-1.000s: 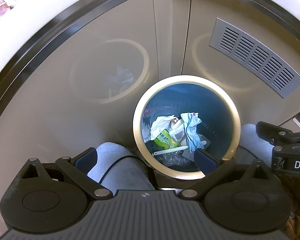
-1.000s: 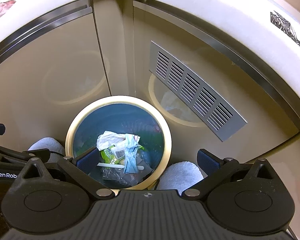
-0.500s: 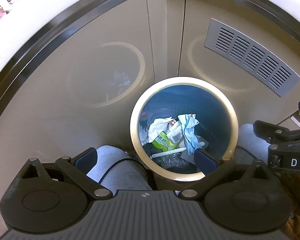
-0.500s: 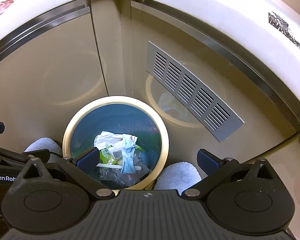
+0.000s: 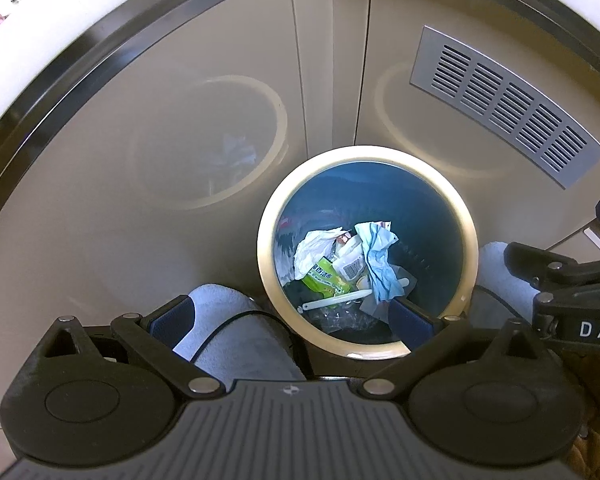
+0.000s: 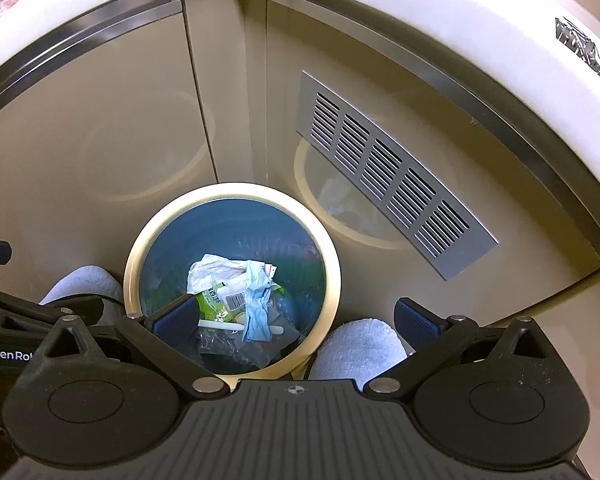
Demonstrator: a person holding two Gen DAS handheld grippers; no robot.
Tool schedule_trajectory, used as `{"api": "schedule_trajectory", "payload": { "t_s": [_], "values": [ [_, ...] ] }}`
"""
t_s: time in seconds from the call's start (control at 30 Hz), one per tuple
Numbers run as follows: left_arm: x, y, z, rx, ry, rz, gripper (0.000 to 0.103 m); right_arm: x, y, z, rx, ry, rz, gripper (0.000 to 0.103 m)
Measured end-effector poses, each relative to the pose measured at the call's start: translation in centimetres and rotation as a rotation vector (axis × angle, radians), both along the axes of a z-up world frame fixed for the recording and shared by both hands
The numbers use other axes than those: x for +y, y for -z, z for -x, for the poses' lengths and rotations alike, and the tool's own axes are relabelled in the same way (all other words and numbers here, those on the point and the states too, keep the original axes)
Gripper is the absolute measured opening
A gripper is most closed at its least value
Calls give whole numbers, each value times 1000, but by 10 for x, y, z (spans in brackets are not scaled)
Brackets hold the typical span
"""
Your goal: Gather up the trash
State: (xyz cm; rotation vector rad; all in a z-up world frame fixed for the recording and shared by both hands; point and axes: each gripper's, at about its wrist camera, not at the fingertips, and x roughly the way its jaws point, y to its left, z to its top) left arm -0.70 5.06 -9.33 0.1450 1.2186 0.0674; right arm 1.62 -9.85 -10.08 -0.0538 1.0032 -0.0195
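My left gripper (image 5: pixel 290 314) has its blue-padded fingers (image 5: pixel 171 320) spread wide and holds nothing; the same goes for my right gripper (image 6: pixel 296 316), spread wide, nothing between its pads. Both hang above the round bin with a cream rim and blue liner (image 5: pixel 269 240), which stands on the floor in the corner where two glossy beige cabinet panels (image 5: pixel 140 160) meet. Neither tool touches the bin as far as I can tell.

The trash lies at the bottom of the bin: a crumpled white paper (image 5: pixel 312 246), a green printed wrapper (image 5: pixel 325 280), a white piece with a barcode (image 5: pixel 352 266), a crumpled pale-blue tissue (image 5: pixel 380 268), a flat white stick (image 5: pixel 336 302) and some clear crinkled plastic (image 5: pixel 336 320).

My left tool's right finger covers the near edge of the pile, and in the right wrist view the left finger does likewise. The text on the green wrapper is too small to read. The white-slippered feet (image 6: pixel 356 346) either side of the bin are partly hidden behind the gripper bodies. A grey slotted vent grille (image 6: pixel 388 172) sits on the right panel. The other gripper's black frame is cut off at each picture's edge.
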Motion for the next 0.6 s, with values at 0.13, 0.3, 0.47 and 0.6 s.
{"api": "schedule_trajectory", "payload": {
  "t_s": [0.13, 0.3, 0.47, 0.6],
  "values": [
    [0, 1, 0, 2, -4, -2, 103, 0, 0, 0, -2, 1, -2, 103],
    [0, 3, -2, 9, -4, -7, 103, 0, 0, 0, 0, 0, -4, 103],
    [0, 4, -2, 12, 0, -9, 103, 0, 1, -1, 3, 1, -4, 103],
    [-1, 5, -2, 14, 4, -10, 103, 0, 1, -2, 4, 4, -5, 103]
  ]
}}
